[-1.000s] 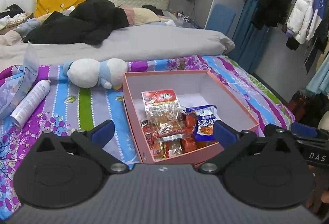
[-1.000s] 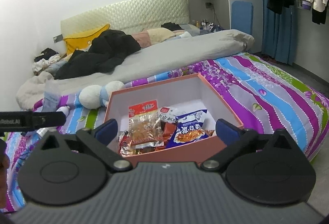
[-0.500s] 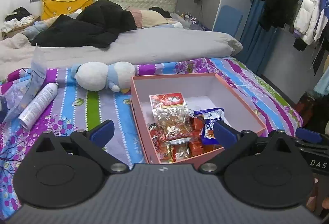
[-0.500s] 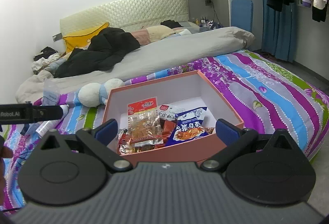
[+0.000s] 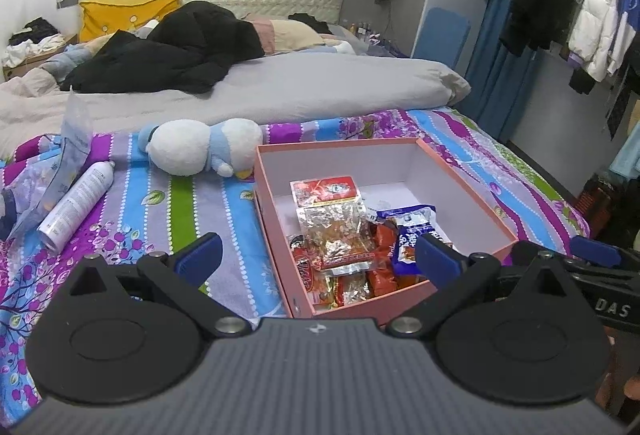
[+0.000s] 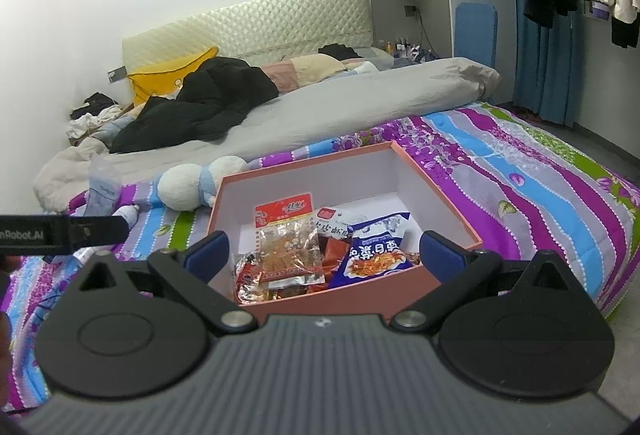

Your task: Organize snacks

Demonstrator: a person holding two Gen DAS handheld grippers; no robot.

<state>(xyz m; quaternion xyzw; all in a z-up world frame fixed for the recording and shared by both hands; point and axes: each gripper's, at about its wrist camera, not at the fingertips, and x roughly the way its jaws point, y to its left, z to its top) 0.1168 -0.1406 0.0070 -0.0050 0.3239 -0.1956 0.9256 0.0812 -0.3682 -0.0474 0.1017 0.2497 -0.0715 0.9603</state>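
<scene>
A pink open box (image 5: 472, 191) (image 6: 436, 191) lies on the striped bedspread, with snack packets piled in its near part. On top sit a clear packet with a red header (image 5: 334, 215) (image 6: 289, 247) and a blue packet (image 5: 408, 231) (image 6: 376, 251), over red and orange wrappers (image 5: 340, 285). My left gripper (image 5: 318, 259) hovers open over the box's near left corner, nothing between its blue pads. My right gripper (image 6: 326, 249) hovers open above the box's near edge, also empty. The other gripper shows as a black bar at each view's side.
A white and blue plush toy (image 5: 200, 147) (image 6: 196, 181) lies just beyond the box's far left corner. A white spray can (image 5: 76, 205) and a clear plastic bag (image 5: 70, 151) lie left. Grey duvet (image 5: 280, 91) and black clothes (image 5: 180, 55) lie behind. The bed edge and floor (image 6: 624, 335) are right.
Both grippers have drawn back and risen slightly, so the box looks a little farther and more to the right in the left view. Both stay open and empty.
</scene>
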